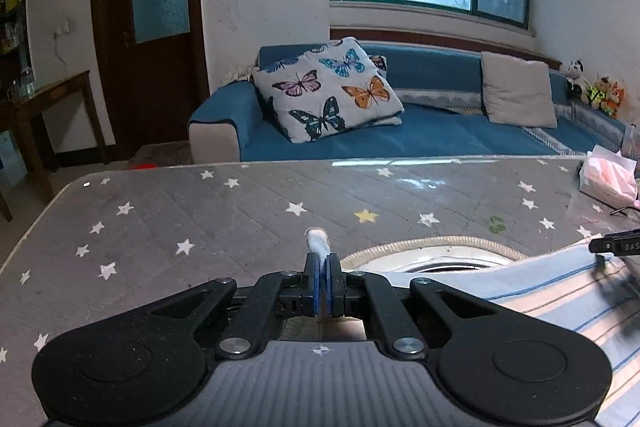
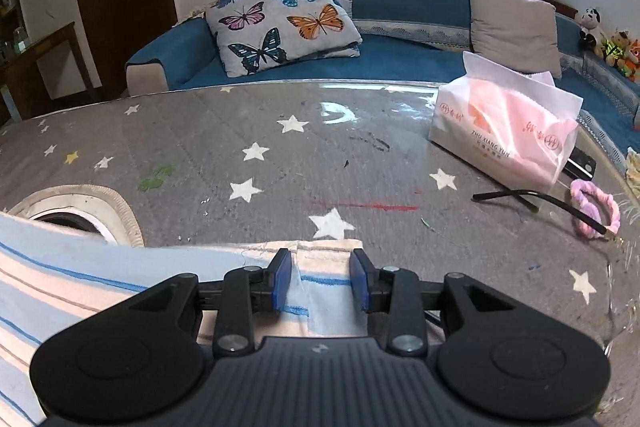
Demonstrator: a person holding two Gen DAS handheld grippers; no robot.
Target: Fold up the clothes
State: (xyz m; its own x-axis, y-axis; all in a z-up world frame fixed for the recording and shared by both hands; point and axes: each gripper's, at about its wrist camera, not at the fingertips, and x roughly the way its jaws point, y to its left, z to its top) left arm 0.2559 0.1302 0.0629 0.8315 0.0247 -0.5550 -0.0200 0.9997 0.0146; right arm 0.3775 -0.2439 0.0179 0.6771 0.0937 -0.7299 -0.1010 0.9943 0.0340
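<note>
left gripper | black linkage, blue pads, silver screws, ribbed grey body

Star-print table with striped garment, tissue pack, pink scrunchie.

Tissue pack, pink hair tie on star-print table; butterfly pillow on sofa.

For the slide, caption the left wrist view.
Left hand-held gripper pinches white fabric above the starred table.
</note>
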